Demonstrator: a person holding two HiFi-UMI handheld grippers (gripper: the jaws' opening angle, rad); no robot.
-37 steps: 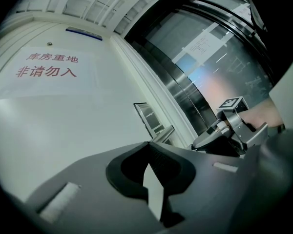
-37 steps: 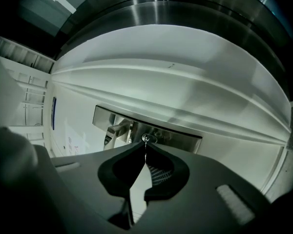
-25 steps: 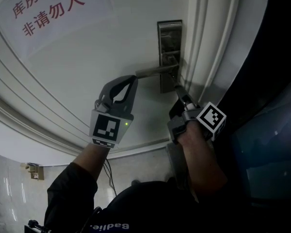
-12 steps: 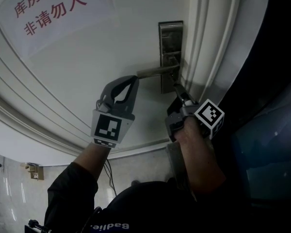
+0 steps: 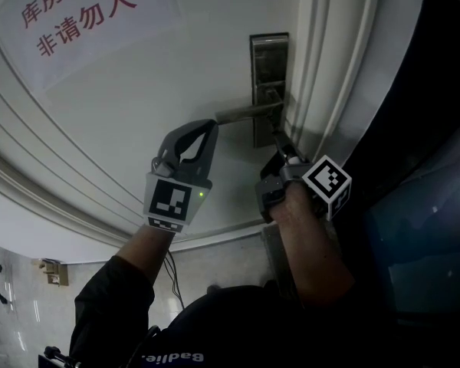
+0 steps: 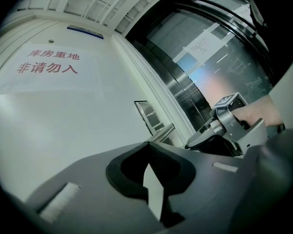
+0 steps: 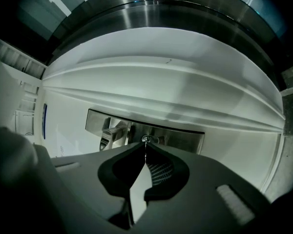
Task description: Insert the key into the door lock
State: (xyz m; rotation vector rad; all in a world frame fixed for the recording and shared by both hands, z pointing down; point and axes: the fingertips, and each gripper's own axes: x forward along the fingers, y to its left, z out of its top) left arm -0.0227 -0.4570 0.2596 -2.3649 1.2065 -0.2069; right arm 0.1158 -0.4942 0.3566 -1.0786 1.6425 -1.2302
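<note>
A paper notice [image 5: 77, 14] with red characters hangs on white panelling [image 5: 100, 129]; pale glossy tiles [image 5: 15, 305] below, dark glass [image 5: 422, 228] at right.

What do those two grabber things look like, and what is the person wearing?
The left gripper and right gripper are grey, tapering to pointed jaws with black pads. Each carries a cube with black-and-white square markers. The left one has a small green light. The left sleeve is dark.
</note>
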